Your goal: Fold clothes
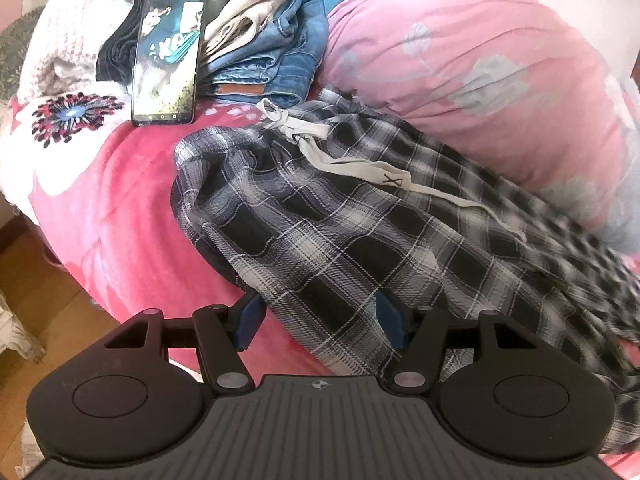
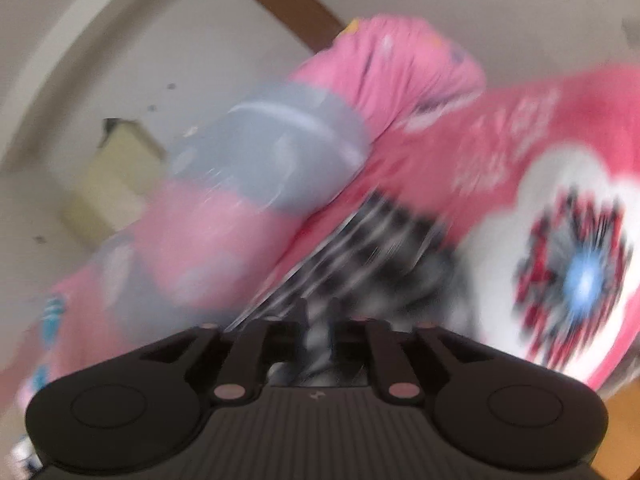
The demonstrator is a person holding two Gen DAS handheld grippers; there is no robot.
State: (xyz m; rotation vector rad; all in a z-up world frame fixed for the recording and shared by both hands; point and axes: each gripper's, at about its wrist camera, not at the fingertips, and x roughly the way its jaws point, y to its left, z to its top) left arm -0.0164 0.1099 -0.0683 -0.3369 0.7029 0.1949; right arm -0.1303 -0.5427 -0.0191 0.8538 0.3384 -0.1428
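Black-and-white plaid trousers (image 1: 360, 232) with a pale drawstring (image 1: 360, 164) lie crumpled on the pink blanket (image 1: 120, 216). My left gripper (image 1: 320, 316) stands open low over their near edge; plaid cloth lies between its blue pads (image 1: 249, 320), with blanket showing beside the left one. The trousers' right end is smeared by motion. The right wrist view is heavily blurred. There my right gripper (image 2: 320, 316) has its fingers close together, and a strip of plaid cloth (image 2: 360, 248) is pinched between them and stretches away from them.
A phone (image 1: 168, 56) leans against a stack of folded jeans and pale clothes (image 1: 264, 40) at the back left. A big pink flowered pillow (image 1: 480, 80) lies behind the trousers. The bed's edge and wooden floor (image 1: 36, 280) are at the left. A wall (image 2: 120, 60) is behind the pillow.
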